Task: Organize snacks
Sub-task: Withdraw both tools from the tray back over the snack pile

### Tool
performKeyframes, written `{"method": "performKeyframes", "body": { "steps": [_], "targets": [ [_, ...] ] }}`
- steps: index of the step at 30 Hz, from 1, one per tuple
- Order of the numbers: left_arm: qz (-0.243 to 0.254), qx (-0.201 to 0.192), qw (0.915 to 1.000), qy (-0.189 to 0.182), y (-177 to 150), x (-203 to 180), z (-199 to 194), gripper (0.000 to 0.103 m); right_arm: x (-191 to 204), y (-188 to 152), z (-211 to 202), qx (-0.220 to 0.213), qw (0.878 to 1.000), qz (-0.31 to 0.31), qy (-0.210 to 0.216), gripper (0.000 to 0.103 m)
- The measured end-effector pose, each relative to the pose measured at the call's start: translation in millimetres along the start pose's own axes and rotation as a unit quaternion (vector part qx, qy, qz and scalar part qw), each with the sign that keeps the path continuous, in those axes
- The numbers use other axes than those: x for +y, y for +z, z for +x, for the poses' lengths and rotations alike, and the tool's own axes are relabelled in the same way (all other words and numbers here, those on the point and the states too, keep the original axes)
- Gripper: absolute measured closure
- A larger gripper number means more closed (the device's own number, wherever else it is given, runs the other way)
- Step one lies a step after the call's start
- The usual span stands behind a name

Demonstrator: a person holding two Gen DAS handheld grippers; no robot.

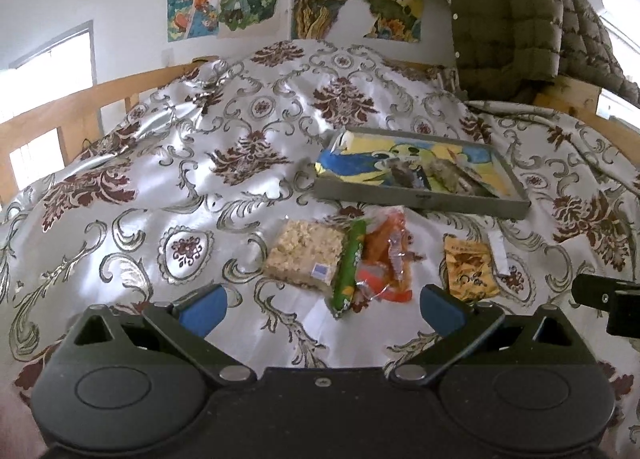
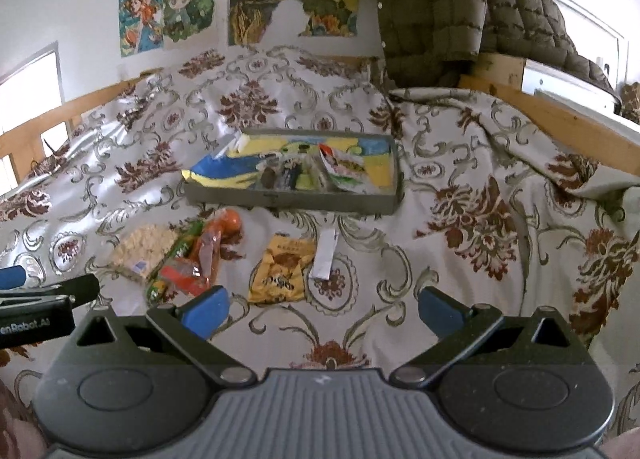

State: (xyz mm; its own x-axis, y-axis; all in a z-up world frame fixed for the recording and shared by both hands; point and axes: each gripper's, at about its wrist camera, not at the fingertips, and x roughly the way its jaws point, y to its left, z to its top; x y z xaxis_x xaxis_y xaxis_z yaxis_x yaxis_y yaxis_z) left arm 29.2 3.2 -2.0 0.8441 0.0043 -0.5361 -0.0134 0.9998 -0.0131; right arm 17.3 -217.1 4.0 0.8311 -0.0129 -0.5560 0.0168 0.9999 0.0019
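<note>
The left gripper is wide open, with the rice bar and green pack just ahead. The right gripper, open too, faces the yellow bag. Only its view shows the red-and-white packet in the tray.

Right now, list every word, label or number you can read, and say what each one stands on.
"enRobot.AI", cut off at the frame edge: on the left hand-held gripper, seen from the right wrist view.
Dark characters on the yellow snack packet: too blurred to read.
Small blue-and-white label on the rice cracker pack: too small to read.
White sachet: no legible text.
</note>
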Motion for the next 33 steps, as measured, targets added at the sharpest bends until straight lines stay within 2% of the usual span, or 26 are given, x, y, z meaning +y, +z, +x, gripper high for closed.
{"method": "performKeyframes", "body": {
  "steps": [15, 33],
  "targets": [
    [-0.022, 0.053, 0.998, 0.024, -3.6, 5.3, 15.1, 0.001, 8.3, -4.1, 20.5, 0.058, 0.998, -0.018, 0.002, 0.0],
    [-0.04, 0.055, 0.9963, 0.051, 0.2, 9.5, 17.7, 0.001, 13.4, 0.2, 22.0, 0.048, 0.998, -0.02, 0.021, 0.0]
  ]
}}
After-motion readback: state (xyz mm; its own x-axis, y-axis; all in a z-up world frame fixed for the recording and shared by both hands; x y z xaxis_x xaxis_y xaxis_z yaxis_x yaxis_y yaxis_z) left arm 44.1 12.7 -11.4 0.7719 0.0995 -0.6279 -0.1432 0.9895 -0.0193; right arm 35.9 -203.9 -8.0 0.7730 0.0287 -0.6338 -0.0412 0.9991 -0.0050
